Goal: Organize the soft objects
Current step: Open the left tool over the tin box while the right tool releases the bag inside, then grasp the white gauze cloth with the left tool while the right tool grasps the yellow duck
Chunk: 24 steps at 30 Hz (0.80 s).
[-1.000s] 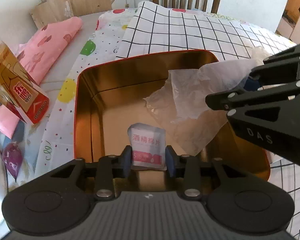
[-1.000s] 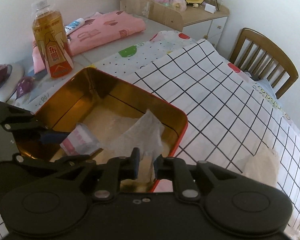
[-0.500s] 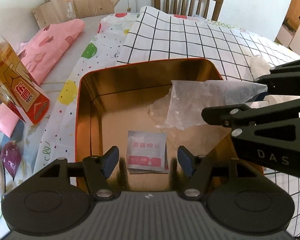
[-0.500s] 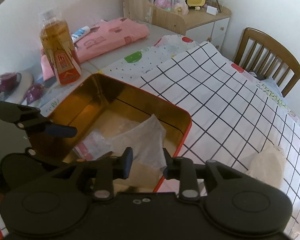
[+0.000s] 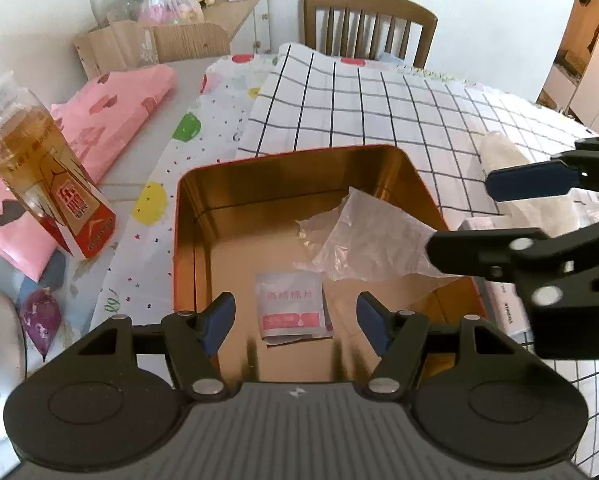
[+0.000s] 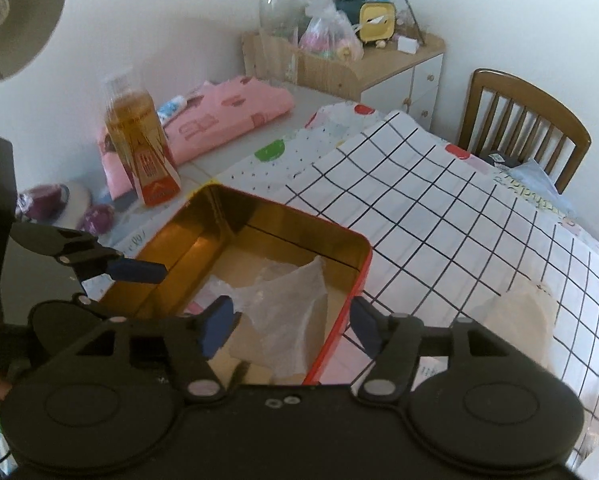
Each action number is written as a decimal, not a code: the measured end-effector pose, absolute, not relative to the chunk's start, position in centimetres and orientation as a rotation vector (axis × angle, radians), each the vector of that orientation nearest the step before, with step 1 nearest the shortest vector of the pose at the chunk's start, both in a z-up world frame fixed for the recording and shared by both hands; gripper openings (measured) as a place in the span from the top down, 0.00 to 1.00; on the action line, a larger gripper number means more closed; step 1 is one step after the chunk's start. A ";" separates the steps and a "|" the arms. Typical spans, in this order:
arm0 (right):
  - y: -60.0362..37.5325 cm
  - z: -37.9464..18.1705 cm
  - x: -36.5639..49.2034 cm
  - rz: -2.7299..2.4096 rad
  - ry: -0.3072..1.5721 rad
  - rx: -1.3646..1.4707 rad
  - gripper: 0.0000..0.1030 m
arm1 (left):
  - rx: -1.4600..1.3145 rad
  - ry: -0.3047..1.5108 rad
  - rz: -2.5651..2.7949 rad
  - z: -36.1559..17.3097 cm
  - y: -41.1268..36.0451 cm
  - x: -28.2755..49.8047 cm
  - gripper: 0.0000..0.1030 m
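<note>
A gold tin with a red rim (image 5: 283,156) (image 6: 363,248) sits on the checked cloth. Inside lie a small white and pink wipe packet (image 5: 291,304) and a crumpled clear plastic wrapper (image 5: 371,236) (image 6: 291,300). My left gripper (image 5: 295,322) is open and empty above the tin's near edge, just over the packet. My right gripper (image 6: 289,326) is open and empty over the tin's right side, with the wrapper lying below and between its fingers. A pale soft lump (image 5: 503,156) (image 6: 519,320) lies on the cloth right of the tin.
A tea bottle (image 5: 47,176) (image 6: 139,148) stands left of the tin. Folded pink cloth (image 5: 111,120) lies behind it. Purple items (image 5: 39,316) lie at the left edge. A wooden chair (image 5: 367,24) stands at the far side. A white paper box (image 5: 495,264) lies right of the tin.
My left gripper opened and let the wipe packet drop into the tin. My right gripper opened and released the plastic wrapper into the tin. Both grippers drew back and up.
</note>
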State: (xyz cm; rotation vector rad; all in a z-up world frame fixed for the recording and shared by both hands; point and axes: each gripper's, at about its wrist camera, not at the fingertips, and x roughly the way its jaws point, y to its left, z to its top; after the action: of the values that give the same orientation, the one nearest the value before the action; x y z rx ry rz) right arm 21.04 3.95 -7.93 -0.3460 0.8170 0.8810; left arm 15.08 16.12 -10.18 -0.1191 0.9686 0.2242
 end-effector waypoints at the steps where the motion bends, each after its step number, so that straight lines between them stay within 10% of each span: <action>1: 3.7 -7.6 20.9 0.879 0.810 -0.338 0.36 | -0.116 0.962 0.226 -9.9 16.1 14.9 0.35; 24: -5.3 -3.4 15.3 0.834 0.682 -0.182 0.15 | -0.046 0.786 0.124 -3.7 11.6 10.8 0.25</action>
State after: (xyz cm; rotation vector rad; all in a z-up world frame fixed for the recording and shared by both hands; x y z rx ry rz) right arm 15.35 -5.29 -3.39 -0.1821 0.6820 0.8340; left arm 10.78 11.58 -3.68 -0.0460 0.7864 0.1239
